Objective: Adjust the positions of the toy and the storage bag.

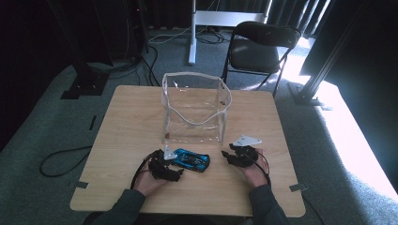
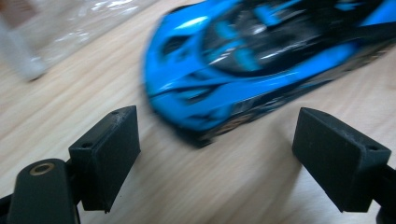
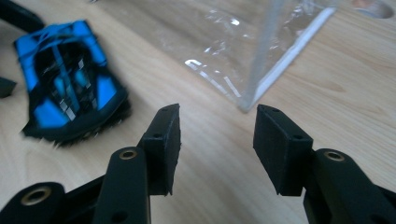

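Surface (image 1: 131,122): square wooden top. Clear pouch (image 1: 195,110) upright mid-surface, mouth open upward.

Toy car (image 1: 190,159) flat on surface just in front of pouch, between both grippers; long axis roughly left-right, slightly skewed. Nearer left gripper (image 2: 215,154): nose just ahead of spread jaws, not between pads, nothing gripped. Right gripper (image 3: 217,140): jaws half parted, empty, car off to its left, pouch corner ahead.

Car: glossy blue body, black cabin and underside, low sports shape.
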Tool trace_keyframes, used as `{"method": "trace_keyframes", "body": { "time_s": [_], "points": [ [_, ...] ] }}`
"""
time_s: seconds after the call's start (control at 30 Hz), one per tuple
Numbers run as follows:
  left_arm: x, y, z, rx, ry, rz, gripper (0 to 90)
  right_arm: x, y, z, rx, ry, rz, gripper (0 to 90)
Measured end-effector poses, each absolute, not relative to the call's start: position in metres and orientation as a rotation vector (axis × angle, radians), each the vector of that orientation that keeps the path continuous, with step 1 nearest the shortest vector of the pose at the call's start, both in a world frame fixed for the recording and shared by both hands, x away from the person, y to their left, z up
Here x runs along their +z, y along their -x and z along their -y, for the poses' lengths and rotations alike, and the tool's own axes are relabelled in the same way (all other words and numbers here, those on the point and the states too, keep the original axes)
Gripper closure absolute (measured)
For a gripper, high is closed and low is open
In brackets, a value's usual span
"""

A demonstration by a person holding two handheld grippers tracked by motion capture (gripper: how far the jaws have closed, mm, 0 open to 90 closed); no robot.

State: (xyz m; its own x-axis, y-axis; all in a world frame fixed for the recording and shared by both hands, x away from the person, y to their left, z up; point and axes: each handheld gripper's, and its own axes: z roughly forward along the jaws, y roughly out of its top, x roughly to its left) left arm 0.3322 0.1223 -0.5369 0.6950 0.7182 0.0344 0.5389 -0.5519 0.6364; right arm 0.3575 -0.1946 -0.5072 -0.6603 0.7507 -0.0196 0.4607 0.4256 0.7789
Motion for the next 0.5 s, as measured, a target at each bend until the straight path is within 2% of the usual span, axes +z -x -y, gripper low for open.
{"method": "trace_keyframes", "body": {
  "time_s": [0.5],
  "points": [
    [-0.538, -0.33, -0.12, 0.363, -2.292, -0.952, 15.6, -0.519, -0.342, 0.176, 1.147, -0.932, -2.475, 48.4]
  ]
}}
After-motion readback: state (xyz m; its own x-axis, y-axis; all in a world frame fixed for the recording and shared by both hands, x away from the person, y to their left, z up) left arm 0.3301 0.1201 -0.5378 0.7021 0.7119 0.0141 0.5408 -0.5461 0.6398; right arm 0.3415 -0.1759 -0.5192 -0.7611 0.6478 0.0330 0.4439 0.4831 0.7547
